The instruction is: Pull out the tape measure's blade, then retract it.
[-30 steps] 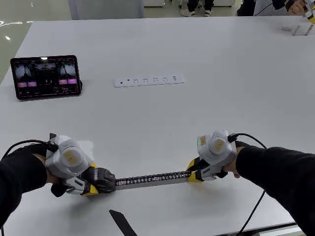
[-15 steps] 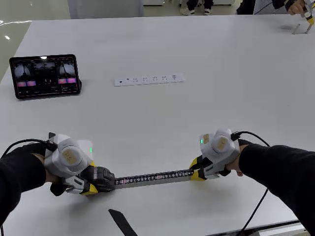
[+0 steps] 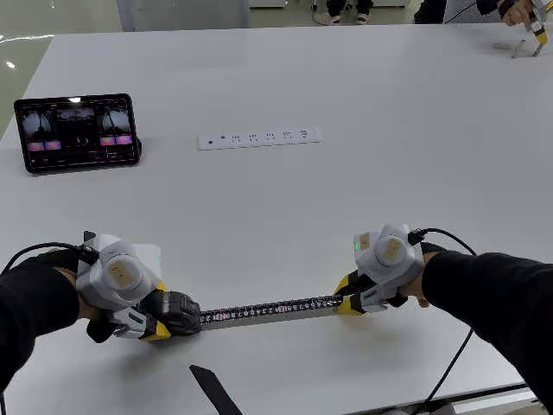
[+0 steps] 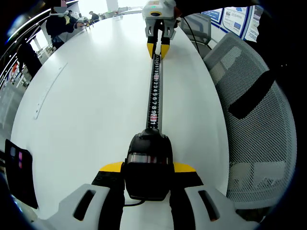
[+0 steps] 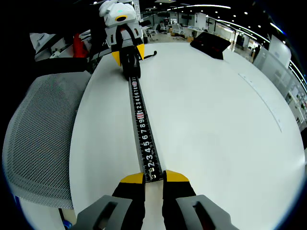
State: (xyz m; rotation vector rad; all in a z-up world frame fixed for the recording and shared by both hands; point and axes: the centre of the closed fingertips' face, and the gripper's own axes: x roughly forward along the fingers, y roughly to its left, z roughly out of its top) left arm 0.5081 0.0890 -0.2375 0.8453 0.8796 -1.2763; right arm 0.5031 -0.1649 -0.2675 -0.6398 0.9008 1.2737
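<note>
Tape measure [image 3: 177, 313]: I find its black case lying on the white table [image 3: 389, 130], well to the near side of the power strip [image 3: 259, 137] and off to that strip's left, close to the table edge.

Left gripper [image 3: 164, 313]: clenched on the case. In the left gripper view, the yellow-tipped jaws press against both sides of the case [image 4: 148, 165], which sits square between them with its mouth facing away.

Blade [image 3: 268, 309]: drawn out of the case and running straight and flat, low over the tabletop, roughly parallel to the power strip on its near side. The printed numerals are legible along it in the left gripper view [image 4: 154, 91] and the right gripper view [image 5: 142, 134].

Right gripper [image 3: 346, 294]: nearer than the power strip and off to its right, jaws pinched on the free end of the blade. In its own view, the blade's tip sits between the two yellow tips [image 5: 153, 178], and the left gripper [image 5: 127, 55] faces it from the far end of the blade.

Other items noted: a tablet [image 3: 78, 132] with a lit screen stands well to the left of the power strip. A mesh chair [image 4: 249, 120] sits beyond the table edge farthest from the power strip.
</note>
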